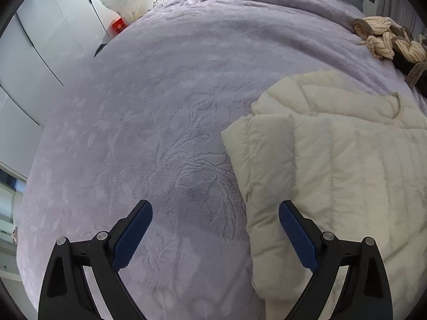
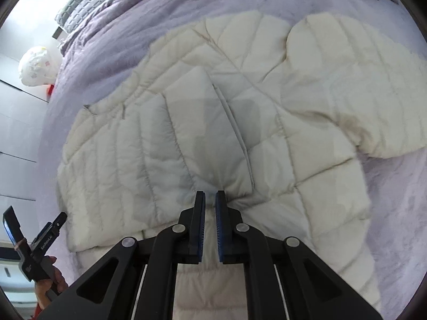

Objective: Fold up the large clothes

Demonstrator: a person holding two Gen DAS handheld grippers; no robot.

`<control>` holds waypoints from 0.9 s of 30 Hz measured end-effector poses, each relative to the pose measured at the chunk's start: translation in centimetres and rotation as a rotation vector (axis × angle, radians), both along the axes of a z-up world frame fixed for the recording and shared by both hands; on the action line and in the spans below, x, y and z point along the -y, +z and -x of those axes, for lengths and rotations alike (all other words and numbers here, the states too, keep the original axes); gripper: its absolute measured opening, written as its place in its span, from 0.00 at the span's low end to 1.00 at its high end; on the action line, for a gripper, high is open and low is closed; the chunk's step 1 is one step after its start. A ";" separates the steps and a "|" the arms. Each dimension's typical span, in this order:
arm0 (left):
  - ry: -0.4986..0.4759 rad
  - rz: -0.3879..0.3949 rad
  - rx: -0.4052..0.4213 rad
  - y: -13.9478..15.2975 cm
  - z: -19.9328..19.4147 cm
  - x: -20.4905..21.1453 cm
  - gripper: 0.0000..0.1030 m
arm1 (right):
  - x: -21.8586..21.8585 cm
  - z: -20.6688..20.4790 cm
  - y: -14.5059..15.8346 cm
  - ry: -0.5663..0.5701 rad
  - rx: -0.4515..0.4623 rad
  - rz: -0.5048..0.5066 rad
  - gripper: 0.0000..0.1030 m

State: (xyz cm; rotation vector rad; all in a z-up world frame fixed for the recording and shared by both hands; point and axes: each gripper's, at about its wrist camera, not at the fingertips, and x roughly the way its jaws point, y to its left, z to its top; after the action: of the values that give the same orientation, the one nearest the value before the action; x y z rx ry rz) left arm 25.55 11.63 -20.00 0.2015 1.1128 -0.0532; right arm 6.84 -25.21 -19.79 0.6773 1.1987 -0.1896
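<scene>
Cream quilted jacket point(image 2: 213, 112) lies spread on the lilac bedspread point(image 1: 138, 112), toward the bed's right side, long axis running away from the near edge. Right gripper point(image 2: 210, 197) is pinched narrow on a fold of the jacket's near hem. Left gripper point(image 1: 215, 208) hangs wide and empty, over bare bedspread just left of the jacket's folded left edge. The right hand governs the next fold.

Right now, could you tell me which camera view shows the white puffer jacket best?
The right wrist view: the white puffer jacket fills it, spread on the purple blanket, with a sleeve out to the right and the right gripper pinching its fabric. The left wrist view catches only its folded left edge, beside the open left gripper.
</scene>
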 end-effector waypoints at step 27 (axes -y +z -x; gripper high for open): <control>-0.110 0.103 -0.148 3.8 9.9 10.0 1.00 | 6.7 11.1 3.1 -0.142 0.047 -0.155 0.82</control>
State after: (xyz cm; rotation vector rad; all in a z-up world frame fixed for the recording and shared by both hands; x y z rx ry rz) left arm 15.61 1.63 -16.20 0.1680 1.2420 -0.2265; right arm -4.21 -31.92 -16.65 0.8992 1.1285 -0.1999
